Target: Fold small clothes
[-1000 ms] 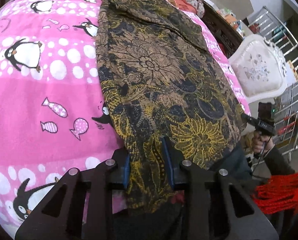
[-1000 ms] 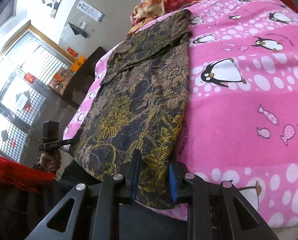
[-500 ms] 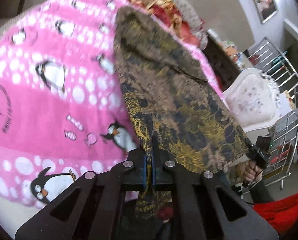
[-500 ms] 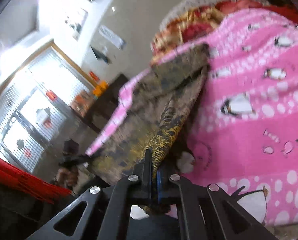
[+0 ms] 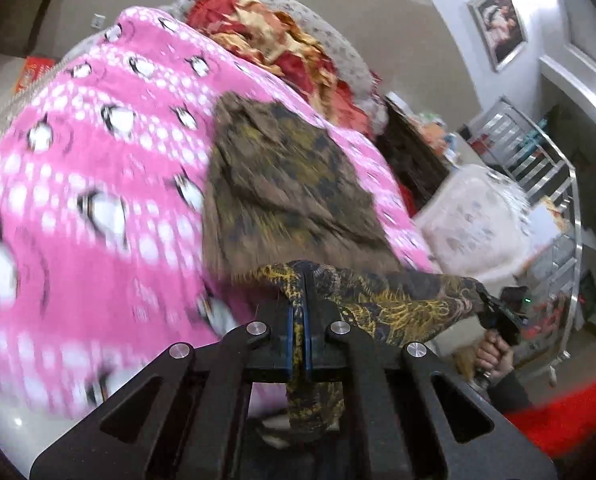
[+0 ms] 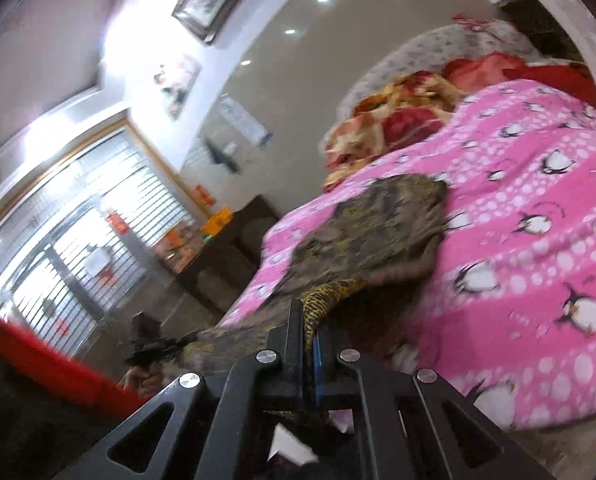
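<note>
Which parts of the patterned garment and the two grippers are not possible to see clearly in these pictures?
- Left wrist view: the patterned garment on the pink blanket is motion-blurred, so its fold lines are unreadable.
- Left wrist view: the hem below the left gripper is hidden behind the gripper body.
- Left wrist view: the right gripper is small; its fingers cannot be made out.
- Right wrist view: the left gripper is small and blurred.

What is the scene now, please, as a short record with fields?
garment: brown and yellow patterned cloth, far part lying on the blanket, near edge lifted
surface: pink penguin blanket
left gripper: shut on the cloth's near edge
right gripper: shut on the cloth's near edge
behind the cloth: red and yellow bedding
sharpness: both views blurred
</note>
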`<state>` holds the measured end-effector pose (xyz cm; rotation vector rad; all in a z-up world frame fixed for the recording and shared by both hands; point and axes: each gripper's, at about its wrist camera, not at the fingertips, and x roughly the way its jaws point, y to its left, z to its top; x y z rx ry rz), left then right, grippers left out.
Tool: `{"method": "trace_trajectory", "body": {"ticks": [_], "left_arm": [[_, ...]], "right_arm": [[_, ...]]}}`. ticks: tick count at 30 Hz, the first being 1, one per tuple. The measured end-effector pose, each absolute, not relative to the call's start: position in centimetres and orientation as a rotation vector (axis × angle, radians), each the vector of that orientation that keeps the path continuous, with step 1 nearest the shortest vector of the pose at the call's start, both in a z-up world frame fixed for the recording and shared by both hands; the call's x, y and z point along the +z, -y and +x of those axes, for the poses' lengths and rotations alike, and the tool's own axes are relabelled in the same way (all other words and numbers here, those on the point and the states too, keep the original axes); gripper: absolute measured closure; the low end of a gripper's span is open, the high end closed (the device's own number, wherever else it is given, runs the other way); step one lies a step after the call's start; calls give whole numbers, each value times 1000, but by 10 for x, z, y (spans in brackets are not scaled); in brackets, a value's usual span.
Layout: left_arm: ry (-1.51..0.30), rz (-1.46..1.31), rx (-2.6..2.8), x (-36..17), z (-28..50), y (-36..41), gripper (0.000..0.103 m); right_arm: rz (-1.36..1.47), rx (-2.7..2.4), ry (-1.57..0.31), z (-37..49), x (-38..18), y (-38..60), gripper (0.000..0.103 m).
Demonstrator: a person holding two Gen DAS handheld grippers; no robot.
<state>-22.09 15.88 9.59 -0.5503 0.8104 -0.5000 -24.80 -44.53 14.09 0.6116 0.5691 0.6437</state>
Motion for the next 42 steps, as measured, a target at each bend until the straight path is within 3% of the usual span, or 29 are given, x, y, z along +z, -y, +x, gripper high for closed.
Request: {"method": "trace_trajectory", "body": {"ticks": [10,17,23,28,31,32,34,38,42], "left_arm": [[-795,-429,-384,99,-39,-144,101],[-891,-341,-332,78,70,-132,101],[-1007,-177,-285,35,111,-110,97],[-1025,-209,-302,22,112,-115,97],[-1043,-223,-306,27,109,-123,95],[-1039,-220,-284,31,106,-127,92],[-1008,-223,-231,41,96,-136,58],[-864,-232,-152,74,59,-147,57],[-841,-110,-292,84,30,-86,57]], "right_arm": [[545,389,-697,-52,121,422,100],[463,297,-783,43,110,409,100],[441,216,-891,89,74,407,100],[494,212,-987,104,40,409,100],[590,240,-988,102,42,420,92],[602,249,-986,100,45,423,87],[593,228,-952,91,61,430,80],[545,171,-837,62,103,442,71],[422,263,-801,34,125,410,71]]}}
